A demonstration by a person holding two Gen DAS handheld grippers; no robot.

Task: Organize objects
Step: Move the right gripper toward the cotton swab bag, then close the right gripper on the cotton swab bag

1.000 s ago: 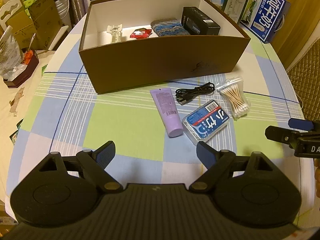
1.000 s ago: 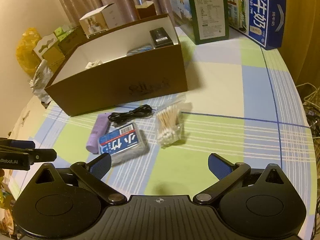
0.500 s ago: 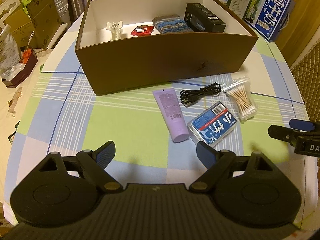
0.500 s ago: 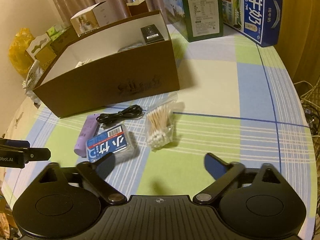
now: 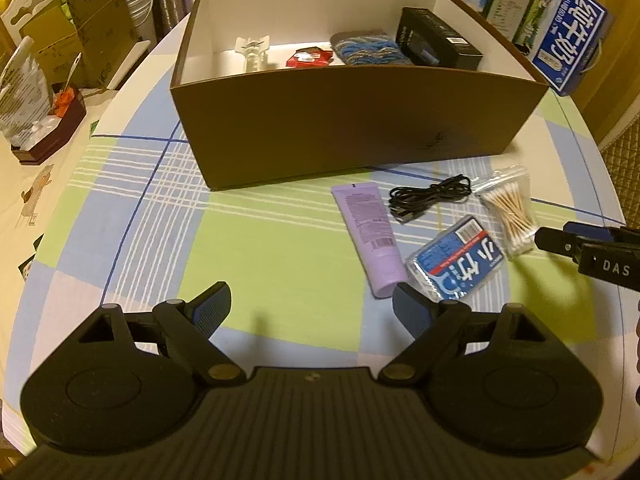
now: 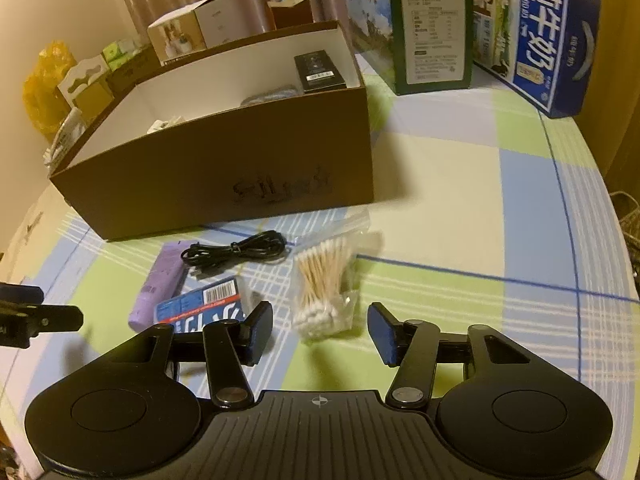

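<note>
- Our right gripper point(image 6: 320, 334) hangs with fingers spread, empty, lined up on the cotton swab bag point(image 6: 325, 286) lying on the tabletop point(image 6: 440, 208) before the brown box point(image 6: 224, 176).
- We should straddle the bag's bunched middle, not the loose film.
- Our left gripper point(image 5: 312, 312) waits, fingers wide apart, empty.

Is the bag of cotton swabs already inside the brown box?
No, the bag of cotton swabs lies on the tablecloth in front of the brown box, just ahead of the open right gripper.
</note>
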